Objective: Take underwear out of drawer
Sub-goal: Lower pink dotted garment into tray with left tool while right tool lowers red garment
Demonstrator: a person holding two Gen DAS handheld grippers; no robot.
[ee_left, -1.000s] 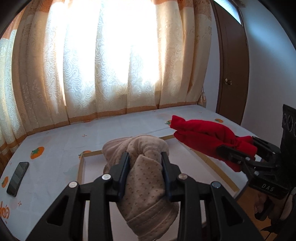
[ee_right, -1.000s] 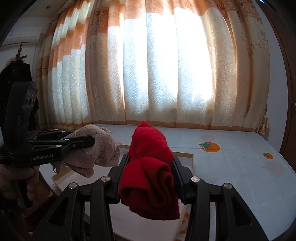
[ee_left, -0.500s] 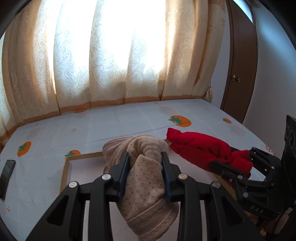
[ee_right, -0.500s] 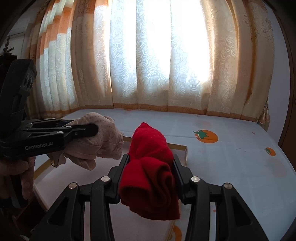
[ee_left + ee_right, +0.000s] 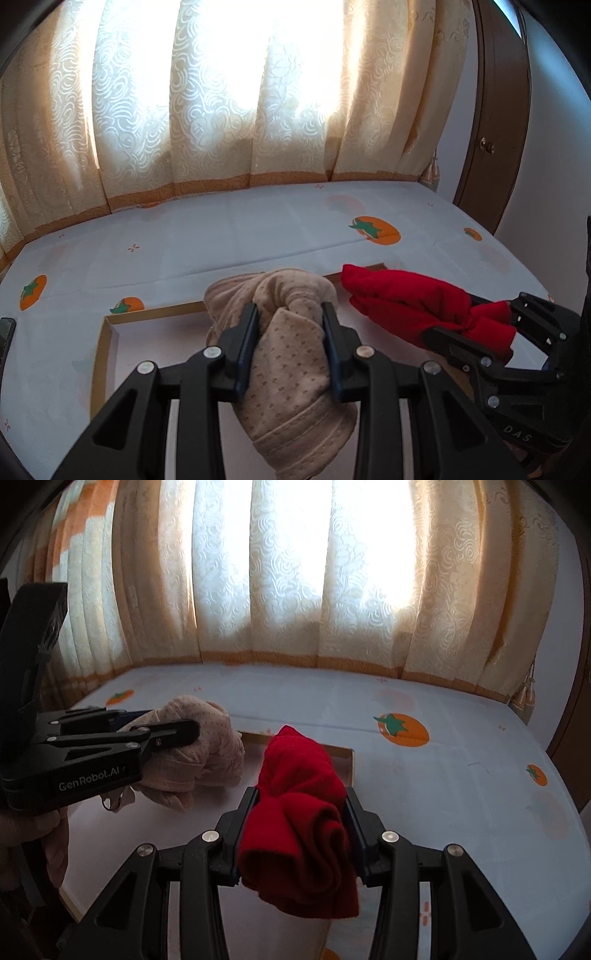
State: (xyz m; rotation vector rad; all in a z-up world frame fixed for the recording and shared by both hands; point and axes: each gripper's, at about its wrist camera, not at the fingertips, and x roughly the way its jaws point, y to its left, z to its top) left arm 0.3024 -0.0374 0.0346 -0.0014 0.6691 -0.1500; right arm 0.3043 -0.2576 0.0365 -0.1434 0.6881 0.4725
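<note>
My left gripper [image 5: 289,312] is shut on rolled beige dotted underwear [image 5: 291,373], held above the open drawer [image 5: 101,350] with its tan rim and white floor. My right gripper [image 5: 300,794] is shut on rolled red underwear [image 5: 301,812], held over the drawer's right part [image 5: 349,766]. In the left wrist view the red underwear [image 5: 406,302] and right gripper [image 5: 476,345] are to the right. In the right wrist view the beige underwear [image 5: 207,749] and left gripper [image 5: 184,731] are to the left.
The drawer lies on a bed with a pale sheet printed with orange fruits [image 5: 375,230]. Lit curtains [image 5: 221,92] hang behind the bed. A brown door [image 5: 495,122] is at the right. A dark phone [image 5: 5,332] lies at the left edge.
Both grippers have moved lower and forward over the drawer, still holding their rolls. The view has swung right, so the phone has slid to the left edge.
</note>
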